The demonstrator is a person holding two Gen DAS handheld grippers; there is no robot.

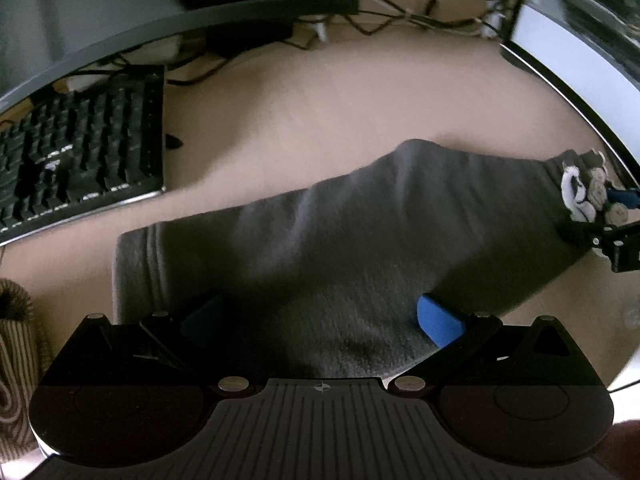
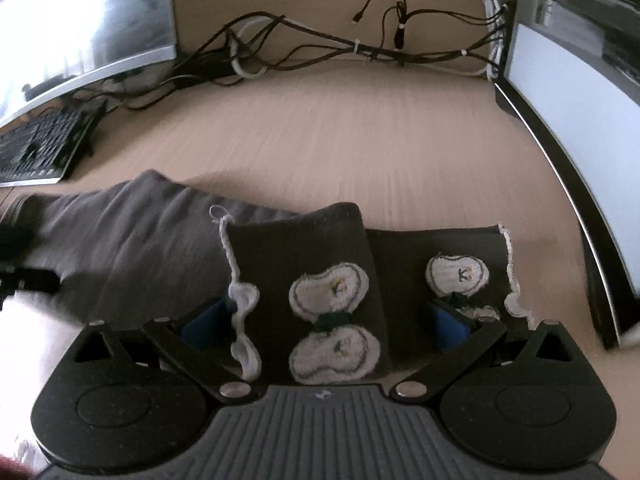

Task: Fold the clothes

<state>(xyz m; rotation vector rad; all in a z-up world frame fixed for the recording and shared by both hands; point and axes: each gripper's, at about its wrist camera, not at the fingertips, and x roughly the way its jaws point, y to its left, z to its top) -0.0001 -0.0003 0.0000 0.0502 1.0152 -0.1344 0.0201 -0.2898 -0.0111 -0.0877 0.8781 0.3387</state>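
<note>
A dark grey garment (image 1: 328, 236) lies across the tan desk (image 1: 340, 96). Its far end has white embroidered patches (image 1: 576, 188). My left gripper (image 1: 320, 320) is open, its blue pads (image 1: 438, 320) spread over the garment's near plain end. In the right wrist view the garment (image 2: 132, 240) ends in a folded part with white patches (image 2: 328, 292) and a white trim (image 2: 240, 300). My right gripper (image 2: 328, 324) is open over that patched end, blue pads (image 2: 448, 328) either side. The right gripper also shows in the left wrist view (image 1: 616, 236).
A black keyboard (image 1: 80, 152) lies at the left. Monitors stand at the left (image 2: 80, 24) and right (image 2: 580, 100). A tangle of cables (image 2: 320, 48) runs along the back wall. A striped fabric item (image 1: 16, 360) sits at the near left.
</note>
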